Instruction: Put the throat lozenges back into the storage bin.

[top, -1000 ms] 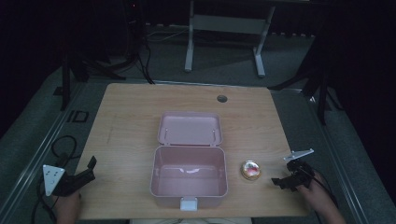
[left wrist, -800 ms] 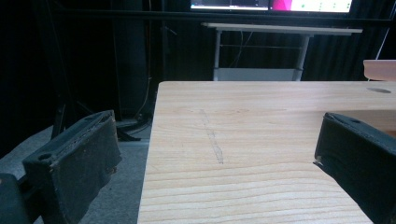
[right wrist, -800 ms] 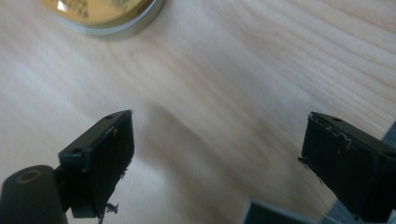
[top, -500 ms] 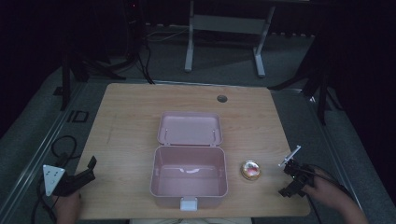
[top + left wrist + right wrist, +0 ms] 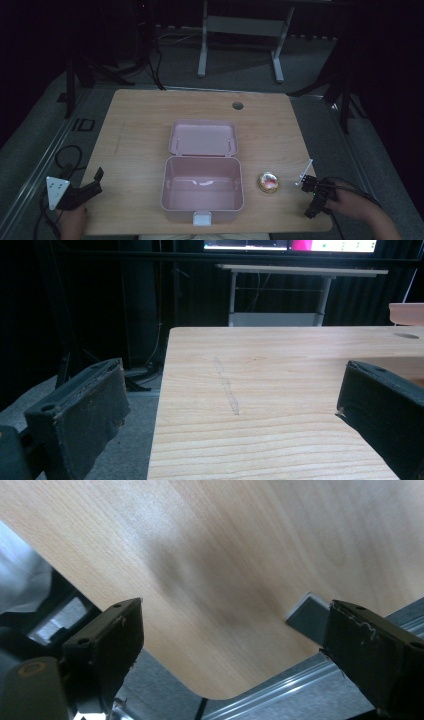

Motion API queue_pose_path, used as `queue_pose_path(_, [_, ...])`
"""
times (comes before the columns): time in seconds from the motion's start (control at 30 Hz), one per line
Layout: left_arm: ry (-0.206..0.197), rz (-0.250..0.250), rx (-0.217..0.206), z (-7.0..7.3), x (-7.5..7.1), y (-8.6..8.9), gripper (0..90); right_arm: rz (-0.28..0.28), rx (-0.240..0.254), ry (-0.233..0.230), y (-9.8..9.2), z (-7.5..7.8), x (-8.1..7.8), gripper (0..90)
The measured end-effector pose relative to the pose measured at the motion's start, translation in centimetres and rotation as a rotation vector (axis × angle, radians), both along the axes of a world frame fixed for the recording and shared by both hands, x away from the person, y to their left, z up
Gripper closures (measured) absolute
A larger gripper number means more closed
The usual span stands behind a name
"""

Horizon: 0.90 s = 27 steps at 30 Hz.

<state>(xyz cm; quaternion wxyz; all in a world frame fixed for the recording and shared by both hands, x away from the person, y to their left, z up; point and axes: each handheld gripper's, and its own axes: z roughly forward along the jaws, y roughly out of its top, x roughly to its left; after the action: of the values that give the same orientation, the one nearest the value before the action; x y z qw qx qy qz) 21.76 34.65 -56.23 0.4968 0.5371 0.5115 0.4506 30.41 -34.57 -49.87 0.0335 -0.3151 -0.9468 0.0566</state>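
A: Status? Both claws wide apart, nothing clamped. Left gripper [image 5: 95, 181] parked at near-left table [image 5: 140, 125] edge, right gripper [image 5: 312, 202] tipped down over near-right corner.

B: Target likely small round item [image 5: 268, 182], just right of open pink box [image 5: 202, 192], apart from it.

A: Risks: rolling off if nudged; clipping box wall on approach.

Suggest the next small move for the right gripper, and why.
Probably turn the right gripper toward the small round object on the table. Its jaws stand open and empty, aimed at the table's near right corner, while the object sits beside the open pink box, whose inside looks empty.
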Motion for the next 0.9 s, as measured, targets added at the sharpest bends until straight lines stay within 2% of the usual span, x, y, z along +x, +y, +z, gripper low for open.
queue_pose_path(0.07, [0.000, 0.000, -0.001, 0.0, 0.0, 0.0, 0.4, 0.017, -0.006, -0.008, 0.1, 0.0, 0.0, 9.3])
queue_pose_path(0.17, [-0.001, 0.000, -0.001, 0.0, 0.0, 0.0, 0.4, 0.025, -0.013, 0.003, 0.3, 0.0, 0.3, 10.2])
queue_pose_path(0.2, [-0.001, 0.001, -0.002, 0.0, 0.0, 0.0, 0.4, 0.026, -0.012, 0.001, 0.3, 0.0, 0.4, 13.6])
queue_pose_path(0.3, [-0.002, 0.002, -0.005, 0.0, 0.0, 0.0, 0.4, 0.030, -0.009, 0.017, 0.5, 0.0, 0.6, 13.0])
queue_pose_path(0.57, [0.001, 0.000, -0.007, 0.0, 0.0, 0.1, 0.4, 0.054, -0.012, -0.006, 1.5, 0.2, 1.5, 11.9])
queue_pose_path(0.9, [0.003, -0.004, -0.010, 0.0, 0.0, 0.1, 0.4, 0.117, 0.013, -0.014, 3.9, 0.0, 2.7, 12.6])
